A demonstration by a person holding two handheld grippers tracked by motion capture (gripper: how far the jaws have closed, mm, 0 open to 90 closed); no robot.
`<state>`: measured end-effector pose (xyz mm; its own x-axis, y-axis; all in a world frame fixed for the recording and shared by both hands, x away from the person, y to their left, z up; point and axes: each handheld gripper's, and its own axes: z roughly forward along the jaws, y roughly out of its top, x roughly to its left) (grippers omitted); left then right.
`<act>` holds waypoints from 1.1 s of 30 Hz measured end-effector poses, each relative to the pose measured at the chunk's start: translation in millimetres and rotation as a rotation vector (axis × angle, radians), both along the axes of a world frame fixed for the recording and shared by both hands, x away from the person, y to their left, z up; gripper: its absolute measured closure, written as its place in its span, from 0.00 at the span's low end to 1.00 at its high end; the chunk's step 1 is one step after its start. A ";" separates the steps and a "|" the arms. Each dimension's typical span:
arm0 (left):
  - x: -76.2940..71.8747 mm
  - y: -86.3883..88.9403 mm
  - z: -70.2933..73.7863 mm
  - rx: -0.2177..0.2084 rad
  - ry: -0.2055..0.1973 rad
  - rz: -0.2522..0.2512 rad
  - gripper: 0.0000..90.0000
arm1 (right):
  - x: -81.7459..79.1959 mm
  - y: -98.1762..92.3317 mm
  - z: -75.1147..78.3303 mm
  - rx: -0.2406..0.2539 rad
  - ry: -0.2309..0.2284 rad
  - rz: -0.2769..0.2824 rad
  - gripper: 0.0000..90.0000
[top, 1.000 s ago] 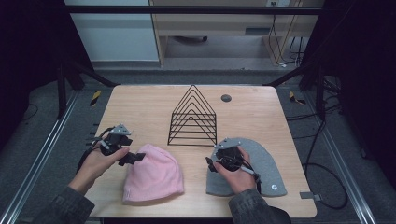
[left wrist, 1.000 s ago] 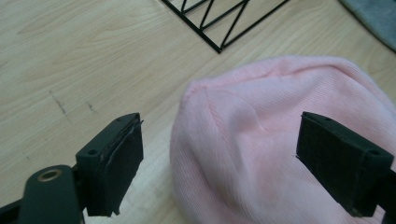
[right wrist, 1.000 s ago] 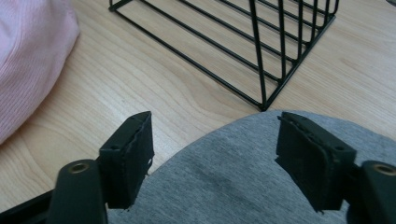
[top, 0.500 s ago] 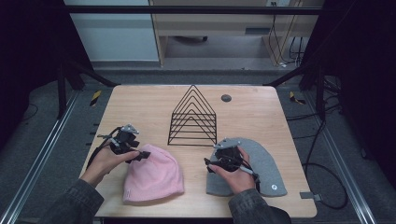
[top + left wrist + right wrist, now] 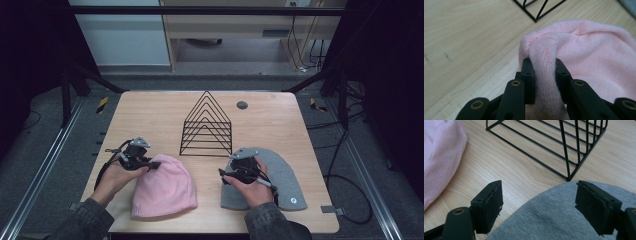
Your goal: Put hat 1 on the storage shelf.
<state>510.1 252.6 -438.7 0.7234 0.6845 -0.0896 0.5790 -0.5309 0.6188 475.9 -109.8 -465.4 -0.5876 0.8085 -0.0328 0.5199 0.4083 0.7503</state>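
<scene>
On the left, the left gripper (image 5: 543, 75) has just been closing, and its 2 jaws now pinch a fold at the top edge of the pink hat (image 5: 165, 192). The hat lies flat on the wooden table (image 5: 150, 115), near the front left. So the grab looks done, but the hat is not lifted yet.

In the middle stands a black wire rack (image 5: 206, 125) with nothing on it. I think the hats may go there next.

On the right, the right gripper (image 5: 537, 202) hovers over the edge of the grey hat (image 5: 280, 177) with its jaws spread wide, pinching nothing.

The grey hat has a small round white tag (image 5: 294, 201). It is too small to read.
</scene>
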 end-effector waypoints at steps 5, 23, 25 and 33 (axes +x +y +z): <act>-14.4 -0.5 20.2 -0.005 -0.066 -0.010 0.83 | -0.9 1.7 0.3 0.004 -0.002 0.007 0.26; -36.4 -0.4 88.9 -0.001 -0.159 -0.061 0.85 | -3.3 5.1 2.8 0.024 -0.012 0.027 0.31; -36.0 1.7 100.1 0.003 -0.181 -0.055 0.85 | -4.7 7.1 4.6 0.034 -0.020 0.037 0.32; -28.7 9.1 133.1 -0.001 -0.257 -0.028 0.85 | -7.0 10.9 7.8 0.059 -0.037 0.054 0.35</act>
<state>481.4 261.7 -305.6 0.7413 0.6638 0.0989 0.3880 -0.5442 0.7438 468.9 -99.0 -457.6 -0.6300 0.7766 -0.0091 0.4694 0.3901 0.7922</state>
